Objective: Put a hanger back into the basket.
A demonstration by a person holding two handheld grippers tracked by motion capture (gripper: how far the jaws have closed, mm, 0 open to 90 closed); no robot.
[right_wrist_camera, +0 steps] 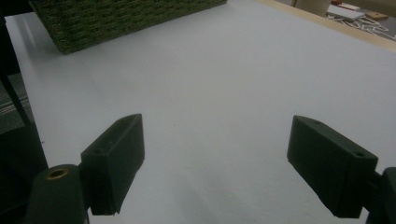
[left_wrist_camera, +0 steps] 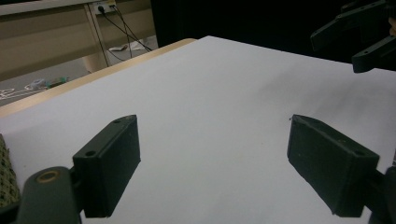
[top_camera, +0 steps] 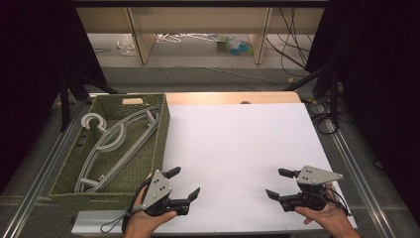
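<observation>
Hangers (top_camera: 116, 144) lie lengthwise in woven basket (top_camera: 161, 134), up-left of our left gripper (top_camera: 185, 183), nearer one; right gripper (top_camera: 276, 183) well apart; both wide open, empty.

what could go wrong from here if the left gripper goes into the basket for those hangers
1. The grey hangers lie overlapped and nested in the green woven basket, so pulling one may drag up others.
2. The basket sits at the table's left edge; a snagged hook could tip or shift it.
3. The left gripper is open right beside the basket's wall, so a jaw may catch the weave on the way in. The right gripper is far off, too distant to steady the basket quickly.
</observation>
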